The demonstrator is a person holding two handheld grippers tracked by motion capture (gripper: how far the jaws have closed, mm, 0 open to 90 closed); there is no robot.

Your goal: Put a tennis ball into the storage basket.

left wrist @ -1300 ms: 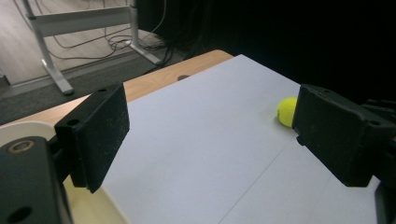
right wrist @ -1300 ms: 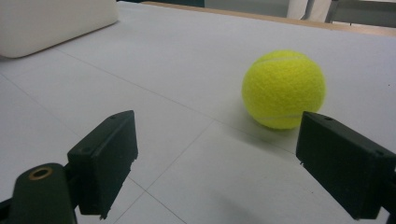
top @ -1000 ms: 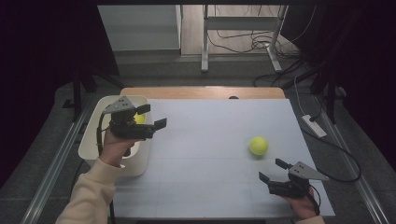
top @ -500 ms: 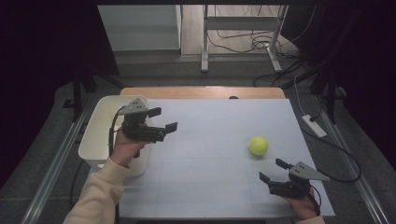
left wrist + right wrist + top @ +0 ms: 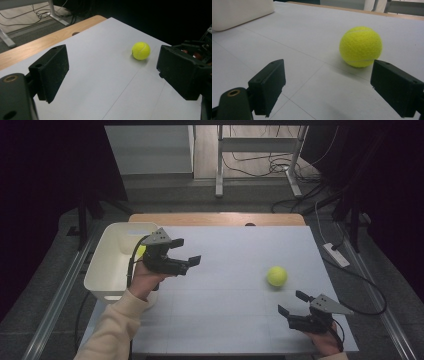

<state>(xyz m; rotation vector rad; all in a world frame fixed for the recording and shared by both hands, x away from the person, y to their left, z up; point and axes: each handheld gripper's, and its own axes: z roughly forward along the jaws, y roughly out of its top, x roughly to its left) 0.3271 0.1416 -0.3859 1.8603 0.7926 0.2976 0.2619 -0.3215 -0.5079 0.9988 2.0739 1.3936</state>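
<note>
A yellow tennis ball [image 5: 276, 276] lies on the white table top, right of centre. My right gripper [image 5: 291, 303] rests near the front right corner, open and empty, a short way in front of that ball. In the right gripper view the ball [image 5: 361, 46] sits just beyond the open jaws [image 5: 327, 87], toward the right one. My left gripper [image 5: 187, 252] hovers over the table's left part beside a white bin [image 5: 107, 265], open with nothing in it. In the left gripper view its jaws [image 5: 112, 72] face the far-off ball [image 5: 141, 50]. A second yellow ball [image 5: 141, 251] peeks out inside the bin behind the left gripper.
The bin's rounded corner [image 5: 242, 10] appears far left in the right gripper view. A wooden strip [image 5: 215, 218] runs along the table's far edge. A power strip [image 5: 335, 254] and cables lie on the floor off the right side. Open white surface lies between the grippers.
My left gripper has moved to the right, from above the bin to over the table's left part, still open. The right gripper and the ball on the table have stayed put.
</note>
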